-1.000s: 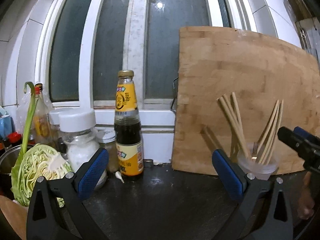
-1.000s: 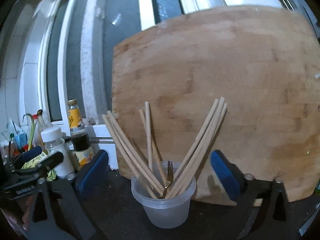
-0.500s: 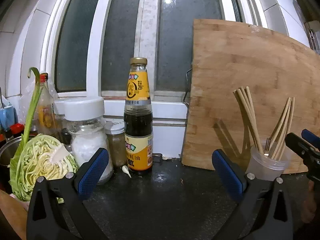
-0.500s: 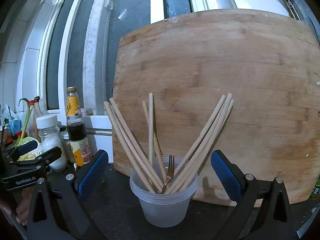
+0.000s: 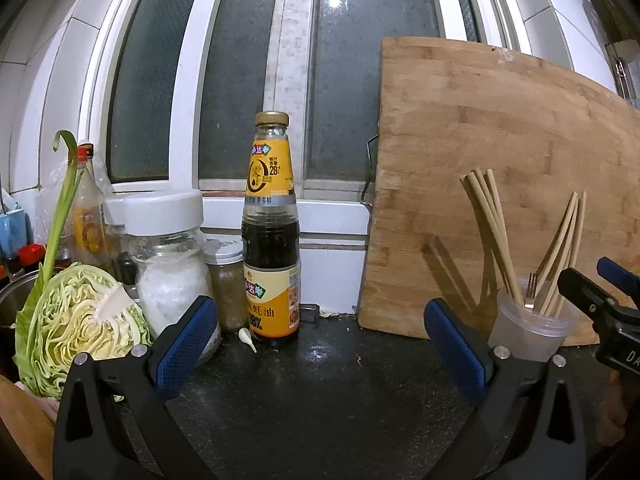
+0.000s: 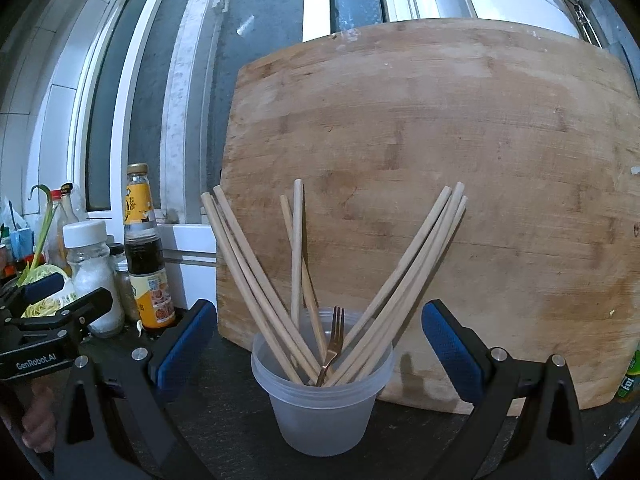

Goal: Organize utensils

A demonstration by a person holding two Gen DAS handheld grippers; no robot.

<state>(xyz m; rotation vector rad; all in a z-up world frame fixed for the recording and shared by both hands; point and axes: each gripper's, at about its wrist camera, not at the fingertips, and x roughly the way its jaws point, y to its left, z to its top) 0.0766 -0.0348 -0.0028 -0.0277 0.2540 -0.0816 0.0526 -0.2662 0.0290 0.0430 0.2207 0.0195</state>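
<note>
A translucent plastic cup [image 6: 322, 404] stands on the dark counter and holds several wooden chopsticks [image 6: 256, 284] and a copper fork [image 6: 333, 340]. My right gripper [image 6: 320, 344] is open and empty, its blue pads either side of the cup, a little in front of it. The cup also shows in the left wrist view [image 5: 530, 330] at the right. My left gripper [image 5: 320, 340] is open and empty, facing an oyster sauce bottle [image 5: 272, 240]. The right gripper's fingers [image 5: 592, 296] show at the right edge of the left wrist view.
A large wooden cutting board [image 6: 440, 184] leans on the window behind the cup. Left of it stand a white-lidded salt jar [image 5: 170, 276], a small spice jar [image 5: 228, 280], more bottles, and a cut cabbage [image 5: 76, 328]. A garlic clove [image 5: 247, 338] lies by the sauce bottle.
Both grippers have pulled back and tilted slightly; the cup and bottle sit a bit farther off in both views. Both stay open and empty. The utensils have not moved.
</note>
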